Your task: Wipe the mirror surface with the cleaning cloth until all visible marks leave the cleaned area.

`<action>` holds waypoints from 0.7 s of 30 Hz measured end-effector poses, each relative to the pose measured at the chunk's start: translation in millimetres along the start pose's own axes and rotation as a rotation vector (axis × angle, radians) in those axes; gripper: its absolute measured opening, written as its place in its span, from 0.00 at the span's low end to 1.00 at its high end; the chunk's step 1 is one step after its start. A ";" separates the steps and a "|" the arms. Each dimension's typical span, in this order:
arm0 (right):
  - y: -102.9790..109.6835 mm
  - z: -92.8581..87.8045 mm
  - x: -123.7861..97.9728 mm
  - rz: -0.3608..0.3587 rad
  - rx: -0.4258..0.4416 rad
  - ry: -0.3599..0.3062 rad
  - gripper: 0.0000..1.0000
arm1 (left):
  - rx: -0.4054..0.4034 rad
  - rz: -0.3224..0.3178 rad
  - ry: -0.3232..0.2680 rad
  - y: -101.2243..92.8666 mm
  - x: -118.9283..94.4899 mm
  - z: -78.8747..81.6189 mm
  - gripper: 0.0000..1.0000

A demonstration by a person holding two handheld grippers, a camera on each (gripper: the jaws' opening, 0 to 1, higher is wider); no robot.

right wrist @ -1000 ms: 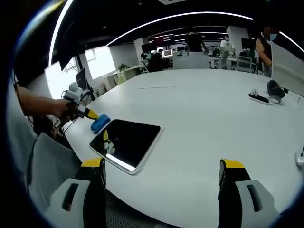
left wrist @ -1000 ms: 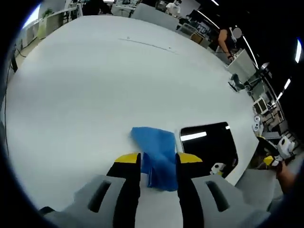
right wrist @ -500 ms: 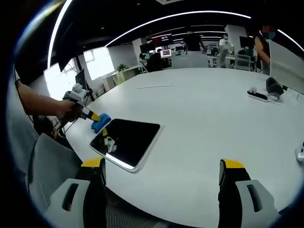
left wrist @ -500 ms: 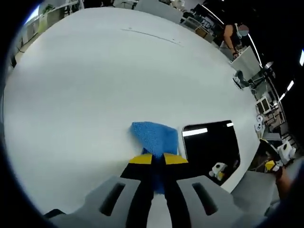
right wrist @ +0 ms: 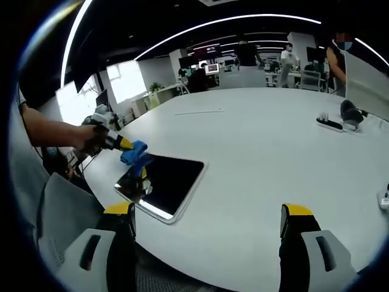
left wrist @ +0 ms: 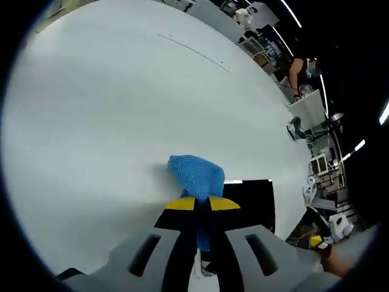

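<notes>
Cloth pinched over the mirror's edge
Left gripper (left wrist: 202, 202) pinches the cloth (left wrist: 196, 175) at the mirror (right wrist: 165, 184); right gripper (right wrist: 206, 220) hangs spread, mirror ahead-left.

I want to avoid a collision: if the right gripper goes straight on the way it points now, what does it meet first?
Probably the bare top of the white round table. The open right gripper aims right of the dark rectangular mirror; depth is unclear.

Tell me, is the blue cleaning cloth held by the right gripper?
No, the blue cleaning cloth is clamped between the jaws of the left gripper, while the right gripper stands open and empty.
</notes>
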State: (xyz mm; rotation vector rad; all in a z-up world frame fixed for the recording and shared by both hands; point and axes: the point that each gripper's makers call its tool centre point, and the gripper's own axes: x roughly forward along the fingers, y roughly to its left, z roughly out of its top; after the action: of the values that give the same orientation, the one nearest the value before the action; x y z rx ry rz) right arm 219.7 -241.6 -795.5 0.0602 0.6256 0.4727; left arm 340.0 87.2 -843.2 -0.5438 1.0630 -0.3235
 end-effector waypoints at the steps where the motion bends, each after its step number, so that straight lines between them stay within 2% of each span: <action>1: 0.1 -0.1 -0.7 -0.001 0.002 -0.002 0.99 | -0.002 0.002 0.003 -1.2 2.5 -0.7 0.04; 5: 2.5 -5.5 -2.6 0.000 0.011 0.003 0.99 | -0.028 0.027 0.023 -1.8 16.1 -5.3 0.04; 8: 5.7 -13.0 -2.0 -0.004 -0.034 0.043 0.99 | -0.019 0.039 0.021 -2.9 20.8 -7.4 0.04; 10: 7.2 -11.3 -1.4 0.000 -0.034 0.036 0.99 | 0.002 0.036 0.020 -4.2 22.9 -5.5 0.04; 11: 7.6 -9.1 -1.3 0.001 -0.040 0.031 0.99 | -0.009 0.058 0.026 -2.0 23.4 -5.6 0.04; 14: 5.8 -4.2 -0.7 -0.001 -0.037 0.019 0.99 | -0.035 0.069 0.027 -1.9 23.1 -4.5 0.04; 21: 5.8 -0.8 0.7 -0.005 -0.030 0.009 0.99 | 0.030 0.089 0.006 -5.7 22.2 -3.3 0.03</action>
State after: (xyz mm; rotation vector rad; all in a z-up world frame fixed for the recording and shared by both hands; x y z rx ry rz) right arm 217.4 -236.1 -795.4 0.0277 0.6272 0.4782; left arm 347.3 70.5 -857.6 -0.4678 1.0829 -0.2620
